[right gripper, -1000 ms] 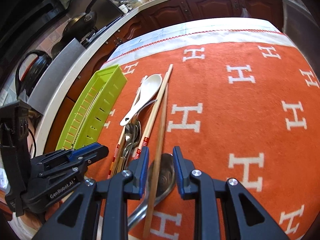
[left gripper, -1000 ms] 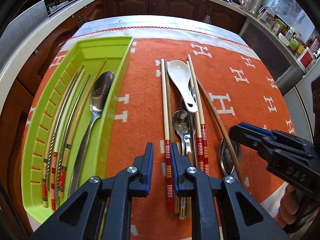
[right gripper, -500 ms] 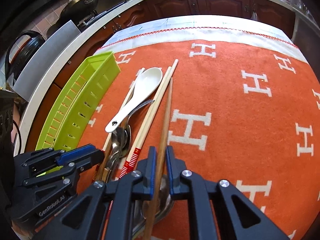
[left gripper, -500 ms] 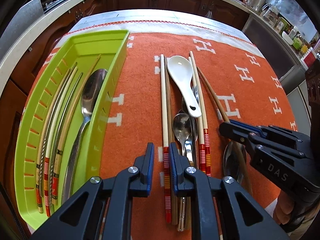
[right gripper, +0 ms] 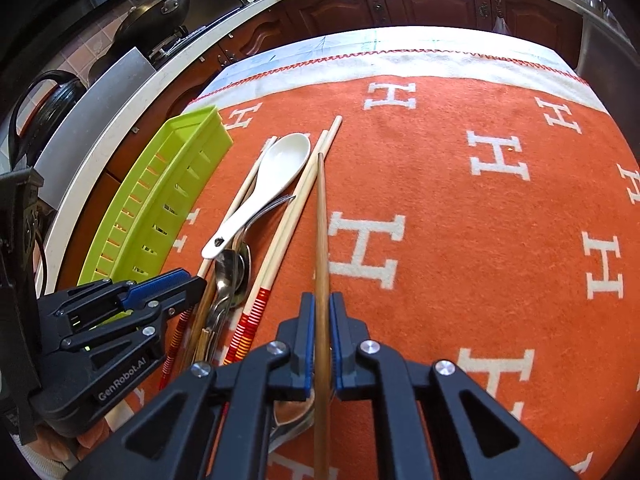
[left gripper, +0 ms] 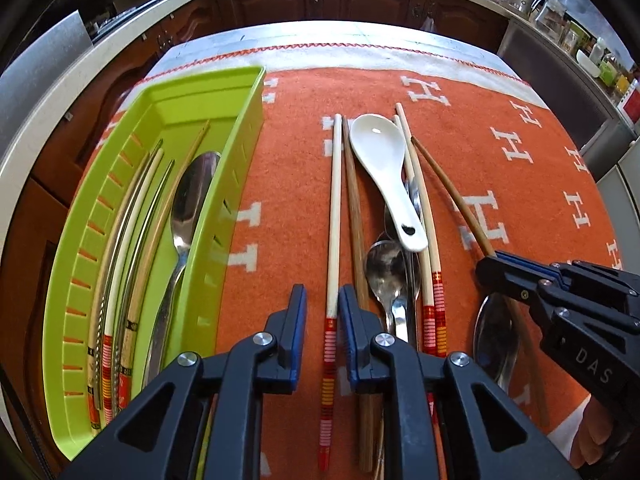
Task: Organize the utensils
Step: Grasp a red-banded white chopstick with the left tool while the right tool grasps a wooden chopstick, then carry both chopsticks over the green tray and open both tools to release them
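Green tray point(left gripper: 240, 168) at left already holds chopsticks and a spoon; left gripper point(left gripper: 323, 334), jaws opening, straddles a red-banded chopstick point(left gripper: 334, 216) ungripped, while right gripper point(right gripper: 320, 334), jaws closing, clamps a brown chopstick point(right gripper: 321, 220), likely bound for the tray.

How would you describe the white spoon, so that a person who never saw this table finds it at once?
On the orange cloth with white H letters, right of the green tray, a bundle of loose utensils lies. The white spoon rests on top of it, bowl toward the far edge. It is the only ceramic piece, broad and glossy white, with a small hole in its handle; its neighbours are thin chopsticks and metal spoons.
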A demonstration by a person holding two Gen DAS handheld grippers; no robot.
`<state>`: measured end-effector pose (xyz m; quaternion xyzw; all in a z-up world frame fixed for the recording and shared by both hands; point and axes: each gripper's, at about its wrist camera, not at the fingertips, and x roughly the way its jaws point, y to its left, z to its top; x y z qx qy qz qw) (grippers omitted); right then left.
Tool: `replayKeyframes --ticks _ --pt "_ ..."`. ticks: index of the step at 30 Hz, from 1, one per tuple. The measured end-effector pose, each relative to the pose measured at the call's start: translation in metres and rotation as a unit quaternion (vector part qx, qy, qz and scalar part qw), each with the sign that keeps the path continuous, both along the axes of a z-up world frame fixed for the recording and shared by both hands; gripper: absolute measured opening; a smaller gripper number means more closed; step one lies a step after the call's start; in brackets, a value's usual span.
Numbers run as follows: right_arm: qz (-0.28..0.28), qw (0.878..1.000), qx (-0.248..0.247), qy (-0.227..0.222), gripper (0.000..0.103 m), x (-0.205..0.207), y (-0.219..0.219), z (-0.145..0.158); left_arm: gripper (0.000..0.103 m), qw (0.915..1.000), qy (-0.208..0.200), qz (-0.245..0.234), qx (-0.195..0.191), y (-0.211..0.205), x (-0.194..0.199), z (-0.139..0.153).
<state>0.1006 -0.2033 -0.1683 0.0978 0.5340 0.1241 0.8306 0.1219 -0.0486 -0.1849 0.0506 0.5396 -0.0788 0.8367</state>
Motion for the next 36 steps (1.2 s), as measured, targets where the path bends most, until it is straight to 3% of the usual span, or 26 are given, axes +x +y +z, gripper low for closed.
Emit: replayKeyframes --ticks 5,6,7,17,27,36 --pt "-0.004 1.0 0.006 0.0 0.007 0.002 -0.001 -0.001 0.019 0.9998 -0.02 -0.001 0.0 -0.004 0.003 -0.001" --pt "-0.007 1.0 0.011 0.001 0.007 0.002 -0.003 -0.001 0.017 0.9997 -0.025 -0.003 -0.002 -0.003 0.002 -0.001" --pt "-0.012 1.0 0.019 0.004 0.007 0.002 -0.005 -0.001 0.003 0.9995 -0.03 -0.008 -0.01 -0.003 0.001 -0.001" --pt "-0.04 0.996 0.076 0.016 0.007 -0.009 -0.018 0.014 0.003 0.9986 -0.033 -0.014 -0.038 0.005 -0.016 0.006" --pt "-0.052 0.992 0.116 0.018 0.007 -0.016 -0.004 0.039 0.003 0.996 -0.077 -0.012 -0.043 0.032 -0.046 0.056" --pt "-0.043 0.989 0.139 0.03 0.007 0.001 0.042 0.059 0.003 0.9917 -0.128 0.014 -0.003 0.101 -0.044 0.091"
